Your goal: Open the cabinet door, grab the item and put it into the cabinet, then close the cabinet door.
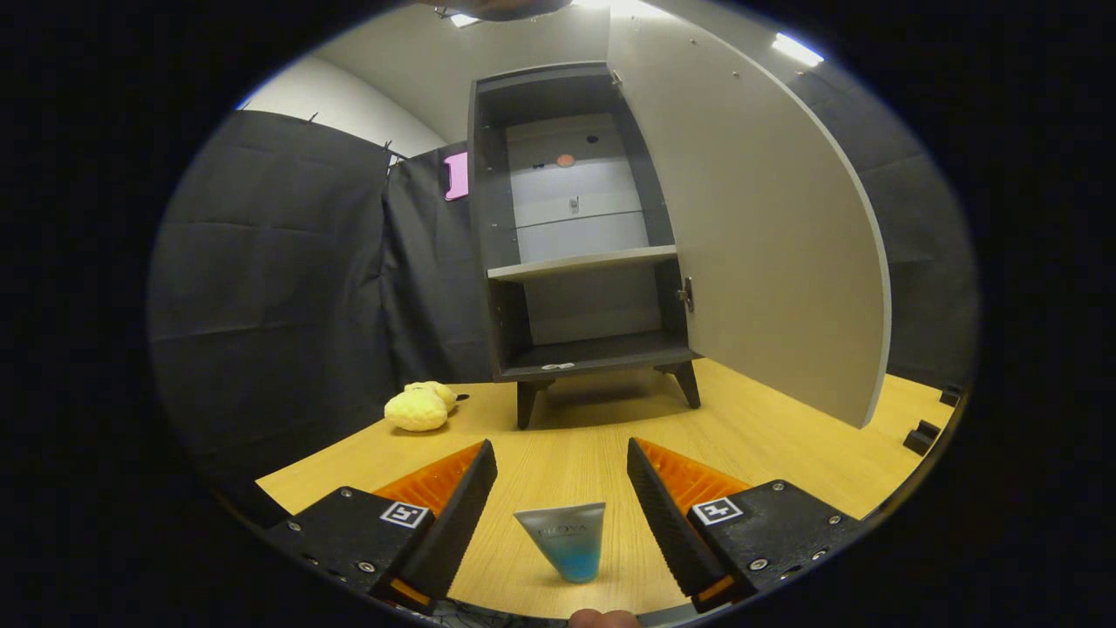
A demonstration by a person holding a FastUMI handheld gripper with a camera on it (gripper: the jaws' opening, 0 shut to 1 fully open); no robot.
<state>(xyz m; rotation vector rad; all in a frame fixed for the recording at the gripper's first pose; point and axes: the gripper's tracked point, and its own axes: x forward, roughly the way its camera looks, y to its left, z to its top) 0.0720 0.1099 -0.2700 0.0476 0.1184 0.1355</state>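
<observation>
Tube (565,541) lies untouched between spread tongs (562,462).

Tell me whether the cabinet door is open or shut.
Open. The cabinet door is swung wide, baring both shelves of the cabinet; the open gripper straddles the tube.

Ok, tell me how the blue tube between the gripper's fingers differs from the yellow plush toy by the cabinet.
The small blue-and-grey squeeze tube is smooth and wedge-shaped; the yellow plush toy is lumpy and fuzzy. The tube sits between the open gripper fingers, untouched; the toy lies far beyond them, left of the cabinet's legs. Both rest on the wooden table.
</observation>
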